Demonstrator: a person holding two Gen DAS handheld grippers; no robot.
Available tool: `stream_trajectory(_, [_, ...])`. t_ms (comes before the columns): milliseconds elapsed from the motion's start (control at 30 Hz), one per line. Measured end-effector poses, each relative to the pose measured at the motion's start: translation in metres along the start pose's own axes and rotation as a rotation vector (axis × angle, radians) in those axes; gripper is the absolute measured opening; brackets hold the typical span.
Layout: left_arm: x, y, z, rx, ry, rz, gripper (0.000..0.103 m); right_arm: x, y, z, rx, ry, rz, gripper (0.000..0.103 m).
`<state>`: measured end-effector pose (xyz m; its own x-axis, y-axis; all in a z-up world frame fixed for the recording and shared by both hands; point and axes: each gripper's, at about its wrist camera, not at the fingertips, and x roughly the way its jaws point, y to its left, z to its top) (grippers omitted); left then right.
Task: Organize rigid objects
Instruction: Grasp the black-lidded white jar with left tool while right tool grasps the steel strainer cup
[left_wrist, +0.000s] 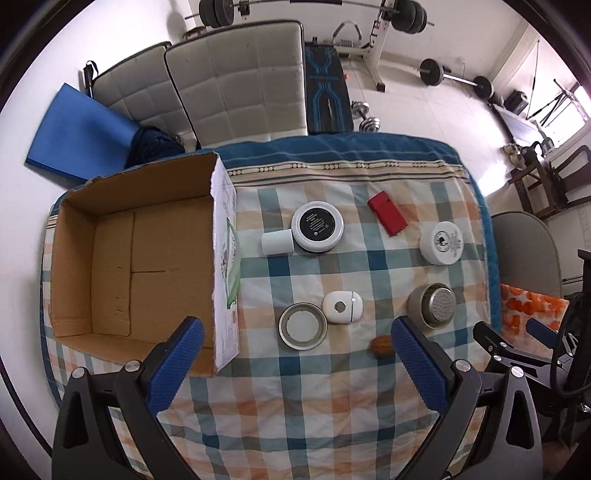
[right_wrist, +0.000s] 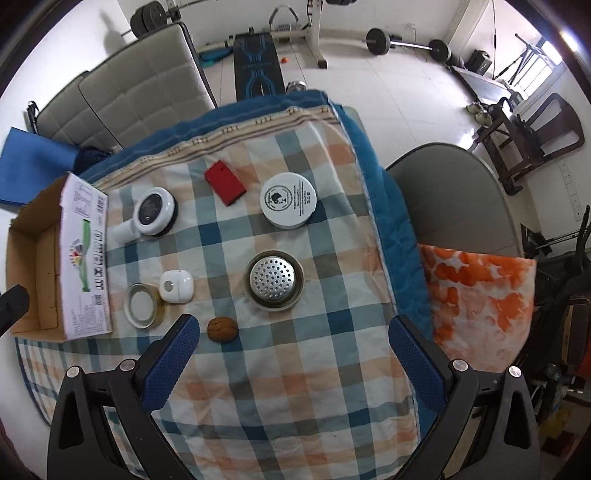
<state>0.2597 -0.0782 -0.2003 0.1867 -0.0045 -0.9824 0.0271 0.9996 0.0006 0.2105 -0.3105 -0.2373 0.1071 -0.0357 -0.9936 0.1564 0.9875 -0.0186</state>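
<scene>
Plainly, nothing is packed yet: the cardboard box (left_wrist: 133, 258) sits bare at the desk's left, and the items lie spread on the checked cloth (left_wrist: 295, 398) to its right, each apart enough to grasp. Both the left hand-held gripper (left_wrist: 295, 354) and right hand-held gripper (right_wrist: 295, 350) hover spread wide, holding nothing. The left view looks into the box; the right view shows the walnut (right_wrist: 221, 329) whole, near its left finger.

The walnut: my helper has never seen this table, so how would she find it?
Start at the cardboard box on the checked cloth. Go right along the near row, past the glass lid. The walnut is the only brown, wrinkled thing there, and the smallest.
</scene>
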Motion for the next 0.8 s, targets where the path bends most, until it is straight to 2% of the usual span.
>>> stream_trajectory(167, [0.068, -0.013, 0.032, 0.038, 0.121, 0.043, 0.103, 0.081, 0.004, 0.028, 0.053, 0.165, 0.027, 0.102])
stream_trajectory(300, [0.098, -0.016, 0.044, 0.051, 0.168, 0.065, 0.103, 0.123, 0.008, 0.033, 0.076, 0.257, 0.019, 0.099])
stream_trajectory(400, [0.113, -0.016, 0.05, 0.052, 0.195, 0.065, 0.103, 0.145, 0.011, 0.033, 0.093, 0.305, 0.039, 0.087])
stream_trajectory(433, [0.117, -0.016, 0.051, 0.05, 0.202, 0.069, 0.103, 0.152, 0.013, 0.033, 0.09, 0.317, 0.049, 0.076])
stream_trajectory(600, [0.134, -0.013, 0.06, 0.047, 0.236, 0.06, 0.103, 0.157, 0.027, 0.038, 0.0, 0.291, -0.012, 0.074])
stream_trajectory(733, [0.148, -0.013, 0.07, 0.044, 0.267, 0.023, 0.103, 0.154, 0.021, 0.048, -0.07, 0.24, -0.126, 0.074])
stream_trajectory(800, [0.159, -0.013, 0.081, 0.028, 0.282, 0.0, 0.103, 0.161, 0.012, 0.052, -0.057, 0.269, -0.098, 0.074])
